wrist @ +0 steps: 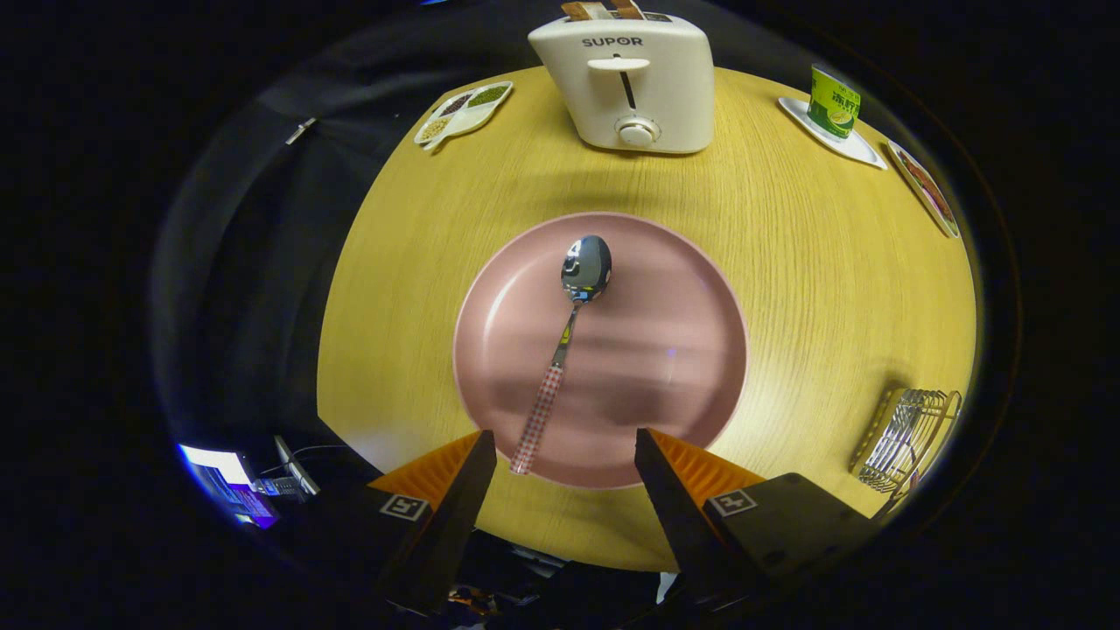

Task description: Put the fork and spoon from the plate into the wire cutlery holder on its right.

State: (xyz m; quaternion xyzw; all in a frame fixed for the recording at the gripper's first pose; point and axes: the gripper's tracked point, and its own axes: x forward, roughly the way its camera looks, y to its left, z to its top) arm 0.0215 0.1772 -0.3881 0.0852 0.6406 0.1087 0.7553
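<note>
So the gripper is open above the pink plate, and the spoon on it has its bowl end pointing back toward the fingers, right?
Not quite. In the gripper view the spoon lies with its checked handle end near the fingers and its bowl pointing away, toward the toaster. The rest holds: the gripper is open above the pink plate.

Pink plate [665,289], red-checked spoon [560,350] handle, yellow wooden table [831,289], cream toaster [632,83].

The wire cutlery holder [906,437], at four o'clock from the plate [665,262], is squeezed at the rim, so what's inside can't be made out. The gripper [564,446], fingers wide apart, covers the plate's near rim at both fingertips. The bread [604,9] in the toaster [630,83] at twelve o'clock is cut off.
</note>
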